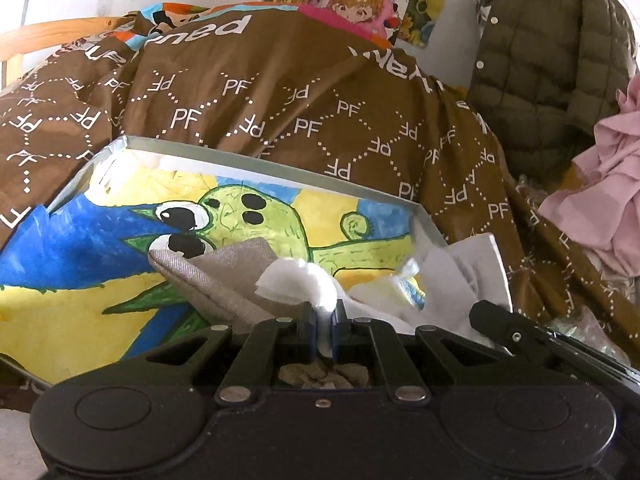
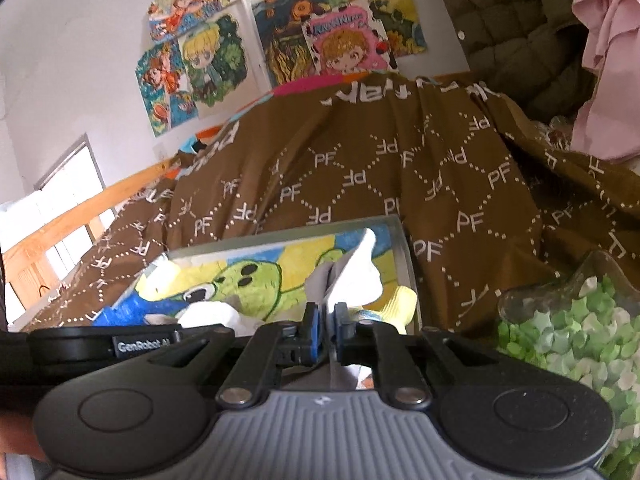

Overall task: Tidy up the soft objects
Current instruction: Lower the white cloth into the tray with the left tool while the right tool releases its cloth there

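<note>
Left tool [image 1: 323, 322]: jaws nearly closed, pinching a crumpled white tissue-like cloth [image 1: 298, 282] between the blue pads; the cloth spills forward just past the fingertips. Below the jaws, seen through the tool's frame, a bit of beige woven fabric. Right tool [image 2: 325, 322]: jaws narrow, with a thin white and grey folded cloth [image 2: 354, 270] clamped between the pads and standing upright beyond them. Both tools sit over a shallow grey-rimmed box [image 1: 256, 158] whose floor carries a painted green cartoon creature on a blue and yellow ground [image 1: 256, 224]. Inside the box, near the left tool, a beige woven fabric pouch [image 1: 216, 276] lies across the painting, touching the tissue-like cloth; to its right a pale yellow soft item [image 2: 400, 304] and more white cloth lie against the box's right wall. The right tool's black body is visible at the lower right of the left wrist view. Right of the box, in the right wrist view, a clear container of green and white paper stars [image 2: 568, 328]. The box rests on a brown bed cover printed with white "PF" letters and dotted diamonds [image 1: 320, 92]. Farther: a wooden bed rail [image 2: 100, 204], an olive quilted jacket [image 1: 536, 64], a pink garment [image 1: 608, 192], and colourful cartoon drawings on the white wall [image 2: 280, 36].
</note>
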Motion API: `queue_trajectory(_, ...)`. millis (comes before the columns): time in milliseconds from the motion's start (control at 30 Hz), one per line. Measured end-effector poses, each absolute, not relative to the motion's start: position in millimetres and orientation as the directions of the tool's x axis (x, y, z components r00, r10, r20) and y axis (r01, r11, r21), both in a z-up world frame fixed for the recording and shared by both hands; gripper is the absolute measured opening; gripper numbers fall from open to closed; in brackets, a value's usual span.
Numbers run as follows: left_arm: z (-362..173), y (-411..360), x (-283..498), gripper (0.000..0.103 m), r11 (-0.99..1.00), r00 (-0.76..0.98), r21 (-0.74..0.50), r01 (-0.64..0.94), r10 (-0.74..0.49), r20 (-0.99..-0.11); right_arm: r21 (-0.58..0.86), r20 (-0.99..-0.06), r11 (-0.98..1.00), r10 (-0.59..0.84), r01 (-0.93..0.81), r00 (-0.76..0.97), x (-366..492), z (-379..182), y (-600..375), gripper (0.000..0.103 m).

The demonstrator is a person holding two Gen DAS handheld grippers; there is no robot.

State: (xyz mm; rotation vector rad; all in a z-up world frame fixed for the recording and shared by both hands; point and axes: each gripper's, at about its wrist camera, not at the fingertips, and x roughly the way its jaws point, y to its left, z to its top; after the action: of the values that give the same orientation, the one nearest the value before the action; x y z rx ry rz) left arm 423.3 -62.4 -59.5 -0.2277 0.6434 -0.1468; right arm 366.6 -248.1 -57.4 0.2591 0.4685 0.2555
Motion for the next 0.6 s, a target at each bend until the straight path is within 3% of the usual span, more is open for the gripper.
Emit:
queue_trajectory(200,-56,-64,422,0.013,0.969,0.790,-0.242,0.059,-0.193,-0.581,0.318,-0.417,0.932,0.302,-0.174,0.857,368,-57,-254,0.017)
queue_trajectory(267,-55,-64,419,0.018,0.970,0.793,-0.238,0.056,-0.188,-0.579,0.318,-0.418,0.932,0.300,-0.172,0.858,367,-56,-256,0.028)
queue_trajectory(600,-36,-67,403,0.034,0.978,0.808,-0.204,0.047,-0.157,-0.568,0.314,-0.385,0.934,0.287,-0.168,0.877,353,-41,-265,0.056)
